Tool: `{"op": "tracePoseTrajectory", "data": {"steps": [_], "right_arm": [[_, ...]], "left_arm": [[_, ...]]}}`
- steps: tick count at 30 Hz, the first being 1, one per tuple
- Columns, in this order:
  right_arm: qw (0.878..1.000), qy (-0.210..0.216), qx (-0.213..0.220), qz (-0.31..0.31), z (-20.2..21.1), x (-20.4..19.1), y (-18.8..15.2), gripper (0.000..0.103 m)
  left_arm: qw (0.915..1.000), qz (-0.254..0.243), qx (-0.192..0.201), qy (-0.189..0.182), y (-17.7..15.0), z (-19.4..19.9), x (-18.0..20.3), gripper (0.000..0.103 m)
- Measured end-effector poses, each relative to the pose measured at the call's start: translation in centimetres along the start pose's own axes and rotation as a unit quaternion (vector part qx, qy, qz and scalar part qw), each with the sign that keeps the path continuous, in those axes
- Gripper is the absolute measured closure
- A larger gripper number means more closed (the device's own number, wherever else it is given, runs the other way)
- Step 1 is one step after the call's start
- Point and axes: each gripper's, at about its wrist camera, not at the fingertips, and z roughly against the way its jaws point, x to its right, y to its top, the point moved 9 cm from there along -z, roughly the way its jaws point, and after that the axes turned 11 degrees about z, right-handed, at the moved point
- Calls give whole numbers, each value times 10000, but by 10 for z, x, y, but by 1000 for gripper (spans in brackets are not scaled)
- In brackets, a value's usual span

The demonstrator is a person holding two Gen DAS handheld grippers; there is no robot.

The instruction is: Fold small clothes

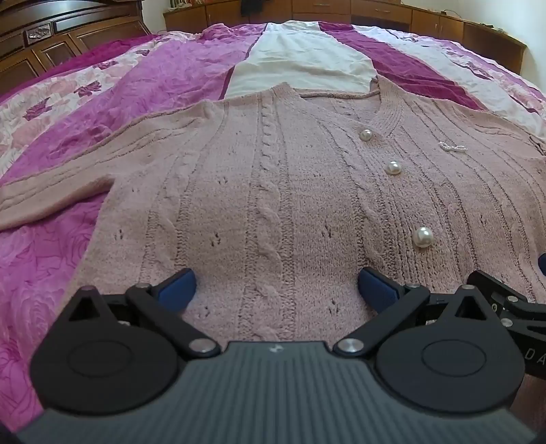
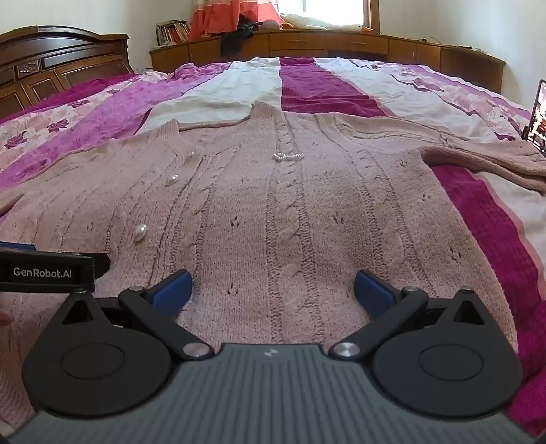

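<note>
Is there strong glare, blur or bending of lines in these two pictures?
Left wrist view: fisheye bends the headboard; the cardigan is sharp and the pearl buttons shine. Right wrist view: the window is blown out white and the bed edges curve.

Pink cable-knit cardigan, flat, buttoned

Soft daylight fills both views; in the right wrist view a far window is blown out to white; shadows are faint; fisheye bends the bed and far cabinets at the edges; focus is fairly sharp.
</note>
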Motion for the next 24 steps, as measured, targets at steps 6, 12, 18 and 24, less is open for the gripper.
{"op": "tracePoseTrajectory", "data": {"steps": [6, 12, 18, 24], "right_arm": [[10000, -9, 0, 12, 0, 0, 0, 0], [10000, -18, -2, 27, 0, 0, 0, 0], [10000, -25, -2, 36, -1, -1, 0, 0], [10000, -32, 0, 47, -1, -1, 0, 0]], "left_arm": [[10000, -4, -2, 0, 0, 0, 0, 0], [10000, -5, -3, 0, 1, 0, 0, 0], [10000, -7, -1, 2, 1, 0, 0, 0], [10000, -10, 1, 4, 1, 1, -1, 0]]}}
